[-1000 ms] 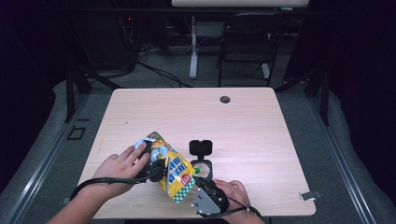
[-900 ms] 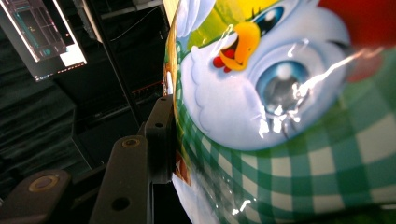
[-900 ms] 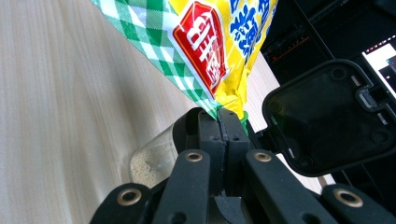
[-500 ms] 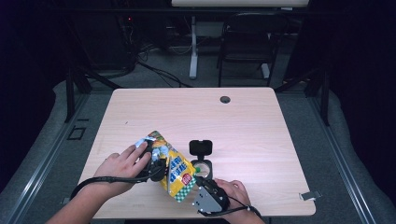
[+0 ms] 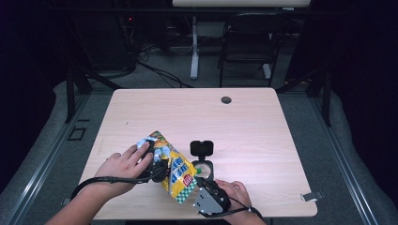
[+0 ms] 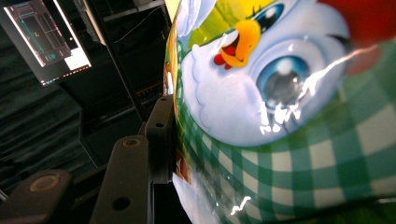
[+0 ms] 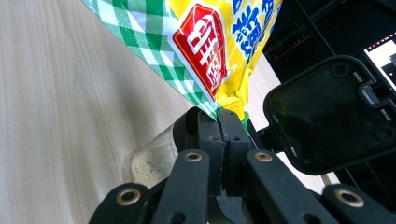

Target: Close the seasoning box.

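Note:
A yellow snack bag [image 5: 177, 172] with green checks and a cartoon bird hangs tilted over the table's near side. My left gripper [image 5: 157, 165] is shut on the bag's upper part; in the left gripper view one black jaw presses the bag [image 6: 289, 116] and the other is hidden behind it. My right gripper [image 5: 201, 183] is shut on the bag's lower corner; in the right gripper view its jaws meet on the yellow seam [image 7: 223, 116]. Just beyond that corner stands a small clear jar [image 7: 152, 163] with pale powder inside, its black hinged lid [image 7: 327, 116] open.
The jar [image 5: 204, 167] and its raised lid [image 5: 202, 148] stand right of the bag on the wooden table [image 5: 263, 131]. A dark grommet [image 5: 226, 100] sits near the far edge. A chair and cables lie beyond the table.

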